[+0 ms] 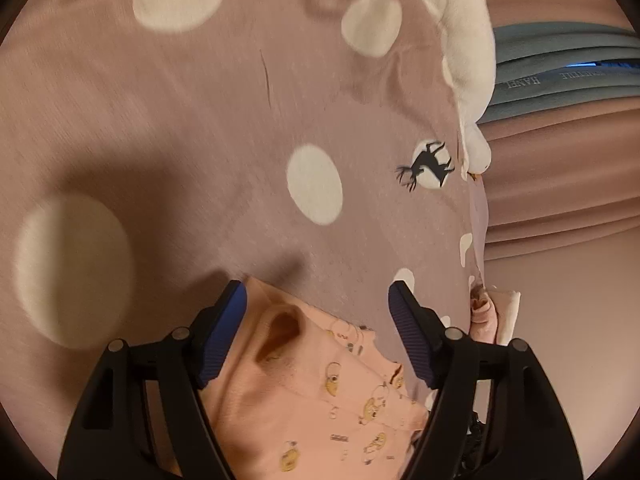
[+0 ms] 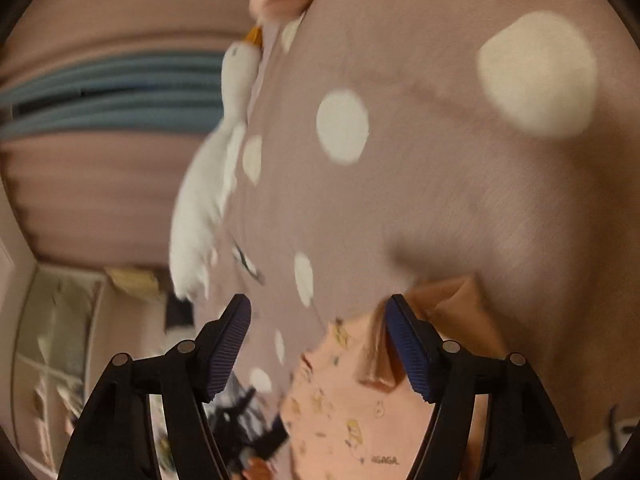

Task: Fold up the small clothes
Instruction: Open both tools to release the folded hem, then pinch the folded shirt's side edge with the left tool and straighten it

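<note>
A small peach garment [image 1: 320, 392] with yellow cartoon prints lies on a mauve bedsheet [image 1: 160, 120] with cream dots. In the left wrist view my left gripper [image 1: 318, 300] is open, its blue pads wide apart above the garment's folded edge, holding nothing. In the right wrist view the same peach garment [image 2: 360, 408] lies low in the frame. My right gripper [image 2: 318, 312] is open and empty; its right pad is over the garment's upper corner. That view is motion-blurred.
A white plush duck [image 1: 468, 40] lies along the bed's edge, also in the right wrist view [image 2: 208, 184]. Beyond it are pink curtains [image 1: 560, 184] and a grey-blue strip [image 1: 560, 76]. A pink cloth bundle [image 1: 492, 312] sits at the bed edge.
</note>
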The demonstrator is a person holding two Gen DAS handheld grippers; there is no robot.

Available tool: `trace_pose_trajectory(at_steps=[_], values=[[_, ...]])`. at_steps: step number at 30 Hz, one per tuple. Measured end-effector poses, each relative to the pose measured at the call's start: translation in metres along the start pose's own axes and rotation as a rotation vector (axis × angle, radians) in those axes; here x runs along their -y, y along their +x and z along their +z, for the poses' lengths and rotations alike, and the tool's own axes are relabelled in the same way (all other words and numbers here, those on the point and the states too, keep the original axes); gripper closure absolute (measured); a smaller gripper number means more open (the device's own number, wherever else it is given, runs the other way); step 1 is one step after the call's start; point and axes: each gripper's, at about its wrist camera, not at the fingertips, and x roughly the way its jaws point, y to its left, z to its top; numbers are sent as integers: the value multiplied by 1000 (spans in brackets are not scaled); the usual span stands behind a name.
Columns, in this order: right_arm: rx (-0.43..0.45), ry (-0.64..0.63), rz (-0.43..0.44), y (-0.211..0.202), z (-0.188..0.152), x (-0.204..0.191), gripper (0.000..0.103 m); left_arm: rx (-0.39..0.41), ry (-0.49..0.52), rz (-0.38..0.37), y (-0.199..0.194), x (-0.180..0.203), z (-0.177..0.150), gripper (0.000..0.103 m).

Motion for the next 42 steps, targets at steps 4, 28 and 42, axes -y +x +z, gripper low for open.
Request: trace_pose_trajectory(at_steps=[4, 28, 42], values=[[-7, -112, -44, -16, -6, -9, 32, -13, 166, 71, -17, 8, -15, 30], [-262, -533, -54, -78, -119, -5, 32, -232, 372, -195, -63, -35, -118, 34], [-282, -533, -24, -63, -105, 1, 34, -326, 438, -249, -41, -16, -125, 34]])
